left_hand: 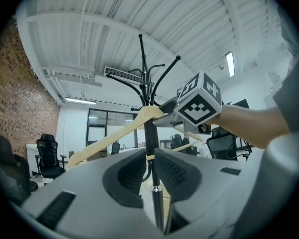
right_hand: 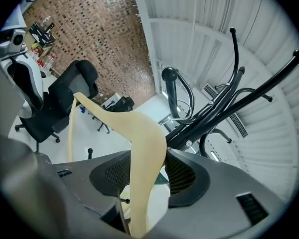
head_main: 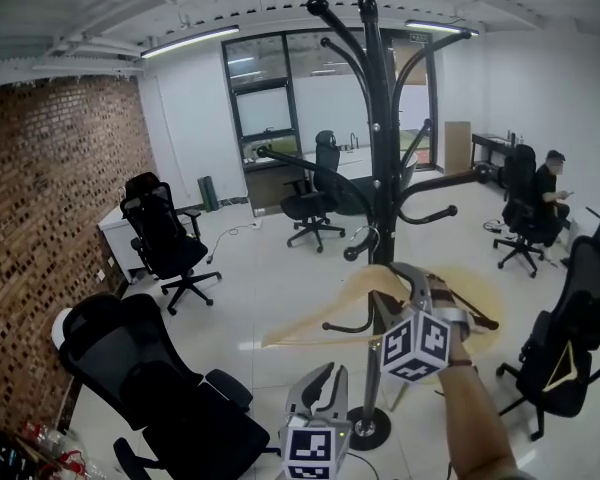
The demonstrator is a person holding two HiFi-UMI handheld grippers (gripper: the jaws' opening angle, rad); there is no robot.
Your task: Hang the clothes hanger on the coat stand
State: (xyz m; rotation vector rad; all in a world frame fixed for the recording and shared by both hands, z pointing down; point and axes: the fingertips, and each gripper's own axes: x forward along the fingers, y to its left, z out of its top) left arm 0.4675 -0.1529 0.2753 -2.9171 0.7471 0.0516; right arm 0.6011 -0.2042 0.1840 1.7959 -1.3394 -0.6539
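Head view: coat stand (head_main: 380, 168) is dead ahead on the floor, with office chairs (head_main: 165, 233) around it and a brick wall (head_main: 50, 218) on the left. A person (head_main: 552, 183) sits far right. The wooden hanger (head_main: 315, 320) hangs across the pole below the lower arms. Its right end is blurred, and I can't tell if its hook is over an arm. My right gripper (head_main: 405, 280) grips it near the neck. My left gripper (head_main: 325, 373) is low, near the stand's base.

Left gripper view: jaws stand a narrow slot apart with nothing between the pads (left_hand: 174, 171). The pole shows through the gap, hanger beyond.

Right gripper view: jaws are clamped on the hanger's shoulder, stand arms just behind. The bottom of the hanger is cut off.
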